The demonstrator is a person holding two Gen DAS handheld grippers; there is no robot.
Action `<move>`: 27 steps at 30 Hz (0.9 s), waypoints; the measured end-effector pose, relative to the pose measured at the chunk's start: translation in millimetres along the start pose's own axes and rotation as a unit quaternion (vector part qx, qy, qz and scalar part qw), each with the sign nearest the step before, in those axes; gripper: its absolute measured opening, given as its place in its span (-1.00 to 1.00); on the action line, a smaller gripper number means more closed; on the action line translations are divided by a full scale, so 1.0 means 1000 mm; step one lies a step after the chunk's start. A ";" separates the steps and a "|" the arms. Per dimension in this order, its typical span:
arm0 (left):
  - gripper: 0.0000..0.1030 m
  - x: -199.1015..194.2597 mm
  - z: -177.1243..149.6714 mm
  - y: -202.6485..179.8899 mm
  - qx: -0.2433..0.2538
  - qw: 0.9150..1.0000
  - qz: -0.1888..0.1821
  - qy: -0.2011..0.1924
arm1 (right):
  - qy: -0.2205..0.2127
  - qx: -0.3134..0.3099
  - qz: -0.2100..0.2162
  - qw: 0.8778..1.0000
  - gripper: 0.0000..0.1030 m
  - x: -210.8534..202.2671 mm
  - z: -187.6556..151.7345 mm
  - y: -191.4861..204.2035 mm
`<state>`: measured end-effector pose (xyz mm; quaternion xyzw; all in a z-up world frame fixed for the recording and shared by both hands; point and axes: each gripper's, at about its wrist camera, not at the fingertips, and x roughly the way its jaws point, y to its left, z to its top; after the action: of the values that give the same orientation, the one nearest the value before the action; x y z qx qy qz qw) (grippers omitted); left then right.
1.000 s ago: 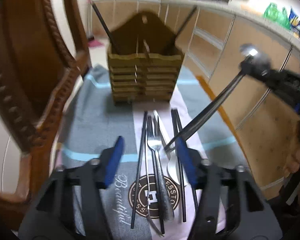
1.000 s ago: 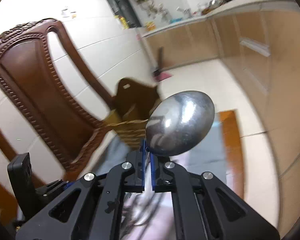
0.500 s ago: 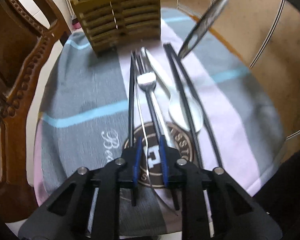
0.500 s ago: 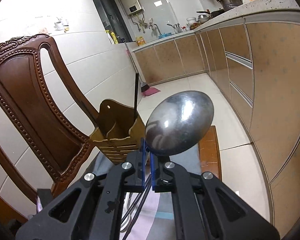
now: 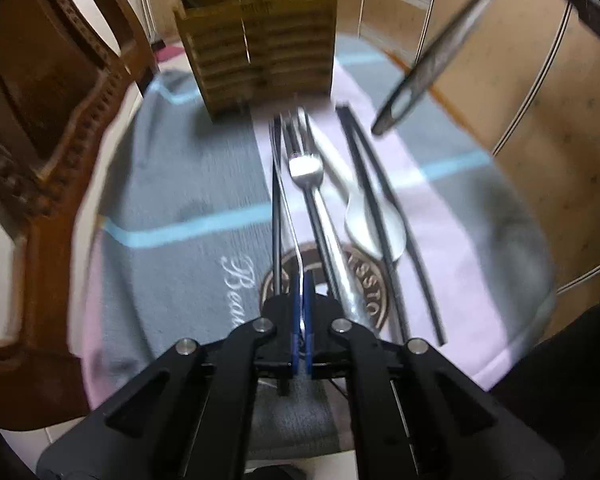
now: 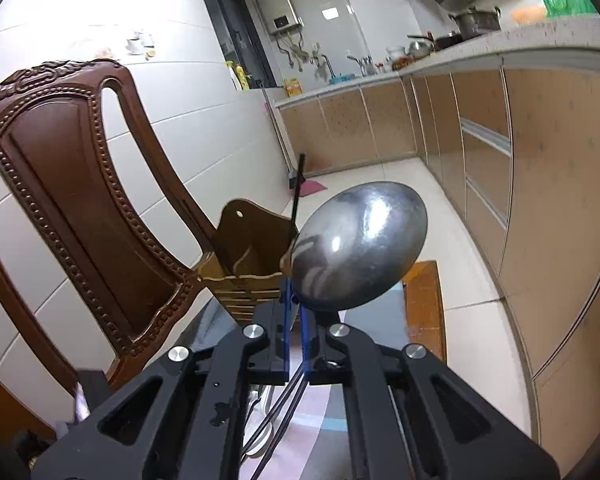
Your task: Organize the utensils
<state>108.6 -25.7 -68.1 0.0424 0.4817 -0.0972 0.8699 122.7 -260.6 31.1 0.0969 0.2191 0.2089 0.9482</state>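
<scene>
Down low, left gripper (image 5: pixel 301 280) just closed, seemingly pinching thin knife (image 5: pixel 288 216); right gripper (image 6: pixel 296 312) clamps spoon (image 6: pixel 360 248), handle hidden.

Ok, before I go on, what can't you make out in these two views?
- Left wrist view: what the left hand-held gripper has pinched; its jaws have just been closing, and the thin utensil at the pads is blurred.
- Left wrist view: holder contents, cut off by the top edge.
- Right wrist view: holder's right compartments, hidden behind the spoon.
- Right wrist view: utensils on the cloth, blocked by the right hand-held gripper.
</scene>
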 end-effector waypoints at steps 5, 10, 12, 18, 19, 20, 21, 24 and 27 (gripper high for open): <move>-0.97 -0.041 0.009 0.009 -0.015 0.997 -0.021 -0.073 | -0.022 -0.020 0.000 1.000 -0.91 -0.022 0.001 0.012; -0.97 -0.085 0.015 0.015 -0.030 0.984 -0.027 -0.173 | -0.048 -0.039 -0.001 0.998 -0.91 -0.044 0.002 0.027; -0.97 -0.095 0.015 0.016 -0.033 0.979 -0.026 -0.197 | -0.050 -0.050 -0.001 0.998 -0.91 -0.047 0.002 0.033; -0.97 -0.094 0.019 0.015 -0.029 0.979 -0.023 -0.201 | -0.038 -0.064 -0.006 0.997 -0.91 -0.041 -0.005 0.044; -0.97 -0.093 0.020 0.016 -0.029 0.979 -0.023 -0.203 | -0.038 -0.065 -0.006 0.997 -0.91 -0.040 -0.005 0.046; -0.97 -0.093 0.020 0.015 -0.029 0.978 -0.025 -0.203 | -0.040 -0.067 -0.008 0.997 -0.91 -0.040 -0.004 0.048; -0.97 -0.094 0.021 0.016 -0.030 0.978 -0.029 -0.204 | -0.040 -0.070 -0.008 0.997 -0.91 -0.040 -0.002 0.051; -0.97 -0.105 0.012 0.017 -0.030 0.976 -0.032 -0.215 | -0.047 -0.080 -0.016 0.996 -0.91 -0.036 0.011 0.062; -0.97 -0.106 0.013 0.022 -0.038 0.974 -0.041 -0.219 | -0.063 -0.093 -0.027 0.993 -0.91 -0.030 0.033 0.073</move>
<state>68.7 7.1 27.9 -0.0327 0.2840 -0.1213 0.9505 87.4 -211.4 91.6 0.0153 0.1412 0.1963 0.9702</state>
